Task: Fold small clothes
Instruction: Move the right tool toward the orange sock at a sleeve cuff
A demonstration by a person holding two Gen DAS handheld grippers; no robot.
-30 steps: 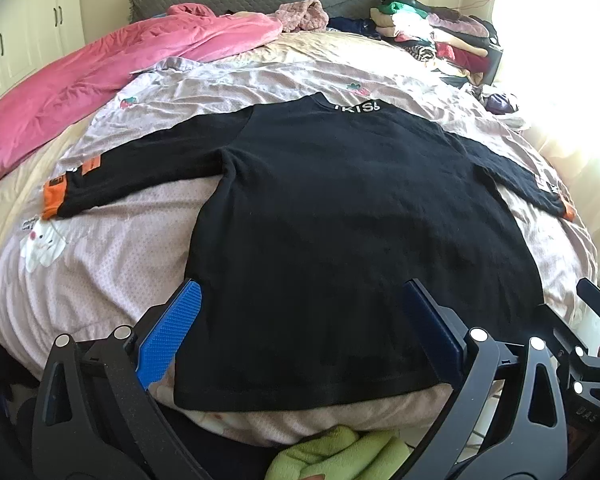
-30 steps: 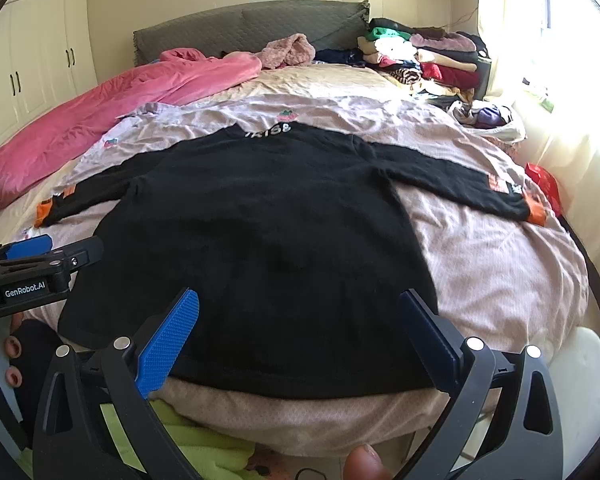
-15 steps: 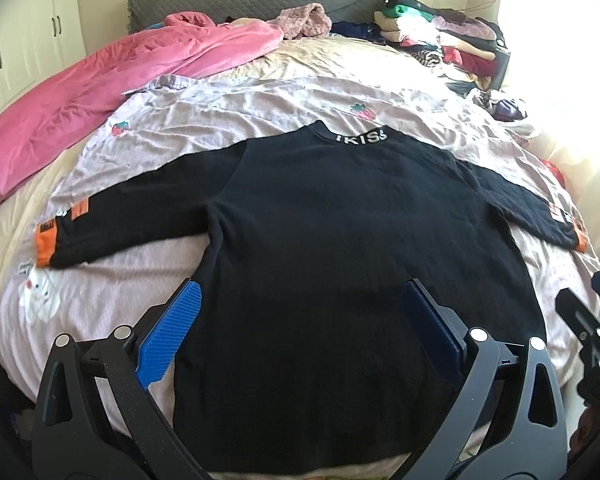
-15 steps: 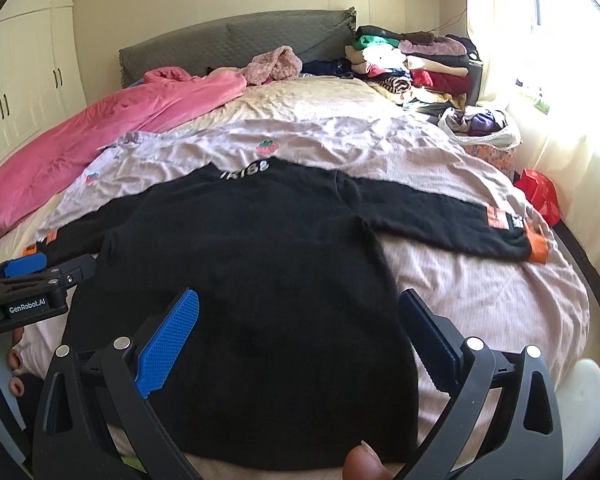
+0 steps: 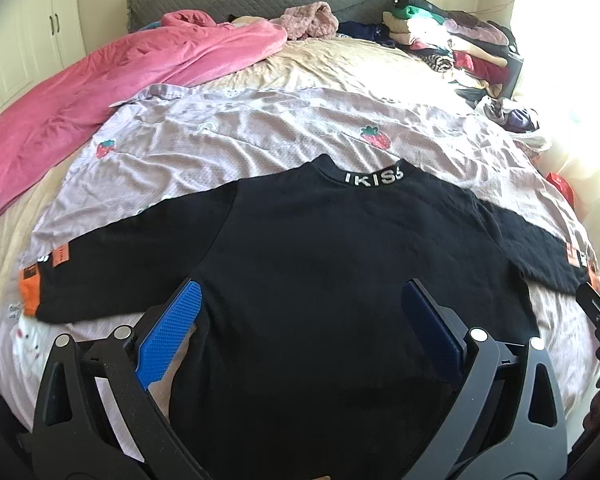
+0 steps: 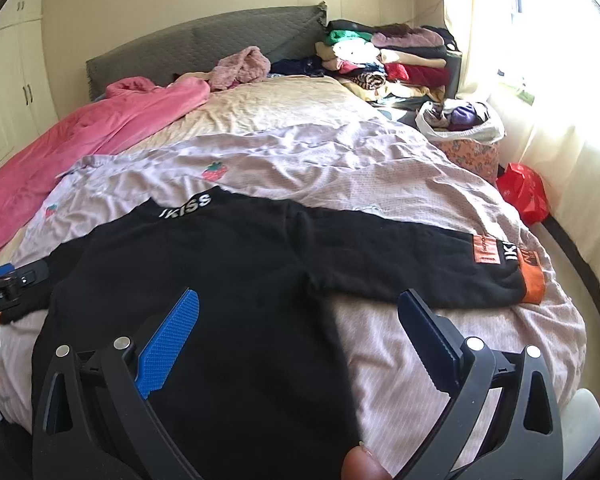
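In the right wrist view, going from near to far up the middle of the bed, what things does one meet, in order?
Black sweater → lilac strawberry sheet → beige blanket → fuzzy pink garment → grey headboard.

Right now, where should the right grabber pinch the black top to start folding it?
Probably the orange cuff of the black top's right sleeve. The right gripper could come from the bed's right edge: that sleeve lies flat, stretched outward, its end free to pinch.
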